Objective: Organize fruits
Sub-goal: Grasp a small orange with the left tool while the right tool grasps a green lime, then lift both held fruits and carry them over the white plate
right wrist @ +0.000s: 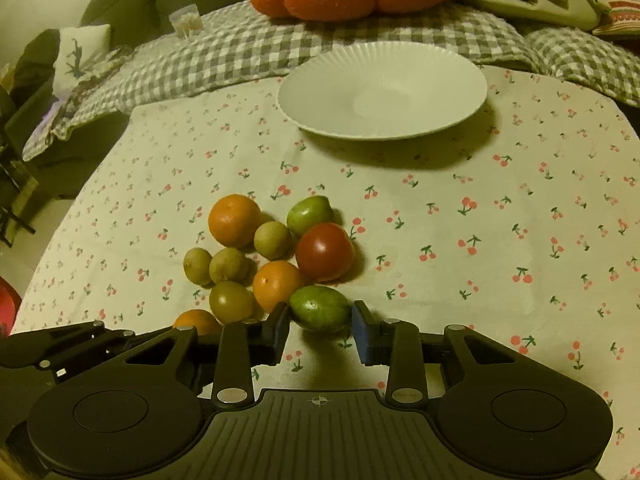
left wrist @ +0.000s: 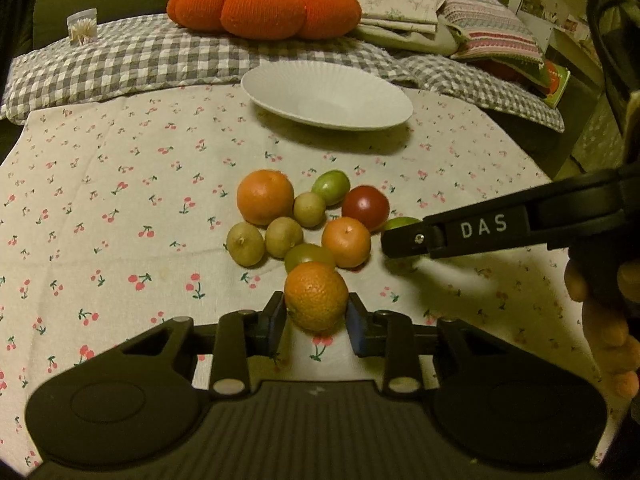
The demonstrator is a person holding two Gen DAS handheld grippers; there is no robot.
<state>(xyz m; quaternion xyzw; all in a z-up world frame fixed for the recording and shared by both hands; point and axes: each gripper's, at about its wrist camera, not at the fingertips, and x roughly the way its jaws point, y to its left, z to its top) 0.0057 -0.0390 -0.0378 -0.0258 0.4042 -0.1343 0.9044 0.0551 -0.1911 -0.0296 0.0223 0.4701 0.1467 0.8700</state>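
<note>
A pile of fruit lies on the cherry-print cloth: oranges, small brownish-green fruits, green fruits and a red tomato [left wrist: 366, 207] [right wrist: 325, 252]. My left gripper [left wrist: 317, 312] is shut on a small orange [left wrist: 316, 296], with both pads touching its sides at the near edge of the pile. My right gripper [right wrist: 321, 318] has its jaws around a green fruit [right wrist: 320, 308]; the left pad touches it and the right pad is at its edge. The right gripper also shows in the left wrist view [left wrist: 404, 240], at the pile's right side. A white plate [left wrist: 280, 80] [right wrist: 320, 76] stands empty behind the pile.
A grey checked cushion [left wrist: 120, 68] runs along the back edge of the table, with an orange pumpkin-shaped pillow [left wrist: 264, 4] and folded cloths [left wrist: 400, 4] on it. A toothpick holder [left wrist: 83, 27] stands at the back left. Shelves stand at the far right.
</note>
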